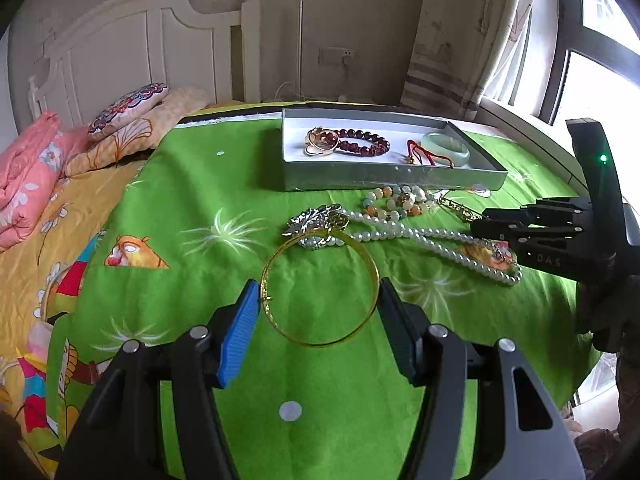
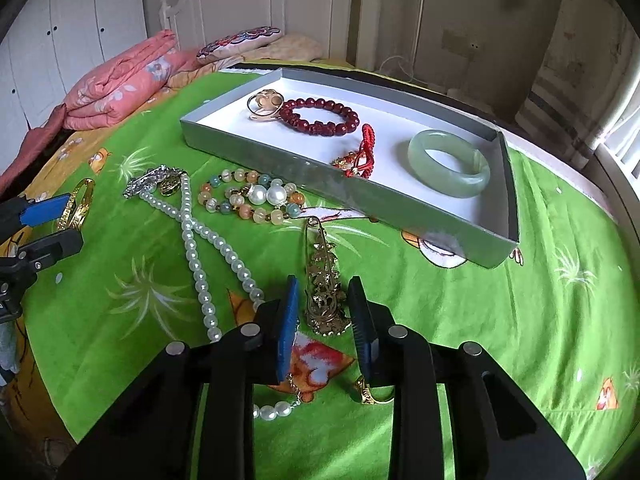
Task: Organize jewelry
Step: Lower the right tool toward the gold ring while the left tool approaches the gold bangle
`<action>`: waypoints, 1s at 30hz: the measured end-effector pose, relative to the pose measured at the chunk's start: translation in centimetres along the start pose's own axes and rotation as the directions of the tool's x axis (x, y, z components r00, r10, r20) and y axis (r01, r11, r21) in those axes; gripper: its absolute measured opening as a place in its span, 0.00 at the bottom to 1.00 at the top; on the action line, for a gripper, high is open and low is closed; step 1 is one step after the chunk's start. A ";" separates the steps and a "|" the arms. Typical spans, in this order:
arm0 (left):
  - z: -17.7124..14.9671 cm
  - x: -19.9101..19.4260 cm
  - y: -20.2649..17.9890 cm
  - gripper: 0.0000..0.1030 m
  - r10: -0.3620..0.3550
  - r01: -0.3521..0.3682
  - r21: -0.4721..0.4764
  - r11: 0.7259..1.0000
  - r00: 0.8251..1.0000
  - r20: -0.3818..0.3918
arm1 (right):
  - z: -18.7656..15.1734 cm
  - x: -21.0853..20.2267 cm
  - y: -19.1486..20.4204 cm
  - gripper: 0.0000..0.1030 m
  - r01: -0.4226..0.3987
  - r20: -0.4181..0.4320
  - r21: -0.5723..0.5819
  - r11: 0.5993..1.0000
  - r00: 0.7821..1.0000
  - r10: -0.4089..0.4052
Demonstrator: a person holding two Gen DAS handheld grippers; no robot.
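The right gripper (image 2: 323, 312) clamps its jaws on a gold brooch (image 2: 325, 292) at lower centre, the brooch lying on the bed. The left gripper (image 1: 318, 312) clasps the bangle (image 1: 320, 290) across its width. Next, each piece needs lifting into the box (image 2: 280, 168) at upper right.

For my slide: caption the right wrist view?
Right claw closed around gold filigree brooch beside the jewelry box.

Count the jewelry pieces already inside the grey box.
4, inside the grey box: gold ring, dark red bead bracelet, red braided cord, pale green jade bangle. None seem hidden.
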State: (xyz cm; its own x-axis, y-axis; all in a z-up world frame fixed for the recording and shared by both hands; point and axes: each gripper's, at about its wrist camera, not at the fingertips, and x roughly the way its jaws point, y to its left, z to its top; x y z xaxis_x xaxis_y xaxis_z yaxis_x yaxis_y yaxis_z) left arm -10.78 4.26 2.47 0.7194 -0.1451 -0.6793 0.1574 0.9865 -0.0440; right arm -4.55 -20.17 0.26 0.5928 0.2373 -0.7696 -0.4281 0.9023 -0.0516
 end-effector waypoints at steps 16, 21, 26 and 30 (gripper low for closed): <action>-0.6 0.2 -0.3 0.57 0.000 0.000 -0.004 1.000 1.000 -0.004 | 0.0 0.3 -0.7 0.50 0.007 -0.014 0.039 0.999 1.000 -0.007; -0.8 0.2 -0.1 0.57 -0.002 0.002 -0.010 1.000 1.000 -0.006 | -0.1 0.2 -0.2 0.41 -0.010 -0.003 0.023 1.000 1.000 0.010; -1.0 0.4 0.2 0.57 -0.001 0.001 -0.015 1.000 1.000 -0.017 | -0.1 0.1 -0.4 0.41 -0.017 -0.002 0.029 0.999 1.000 0.017; -1.1 0.9 0.7 0.57 0.001 -0.002 -0.029 1.000 0.999 -0.032 | -0.1 0.1 -0.5 0.41 -0.014 -0.002 0.026 1.000 1.000 0.014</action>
State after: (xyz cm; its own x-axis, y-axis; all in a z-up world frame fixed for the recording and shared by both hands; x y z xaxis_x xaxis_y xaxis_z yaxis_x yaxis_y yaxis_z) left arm -10.77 4.89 1.07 0.6972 -0.1419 -0.7027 0.1369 0.9885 -0.0638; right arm -4.35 -20.64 0.12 0.5854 0.2495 -0.7714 -0.4185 0.9079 -0.0239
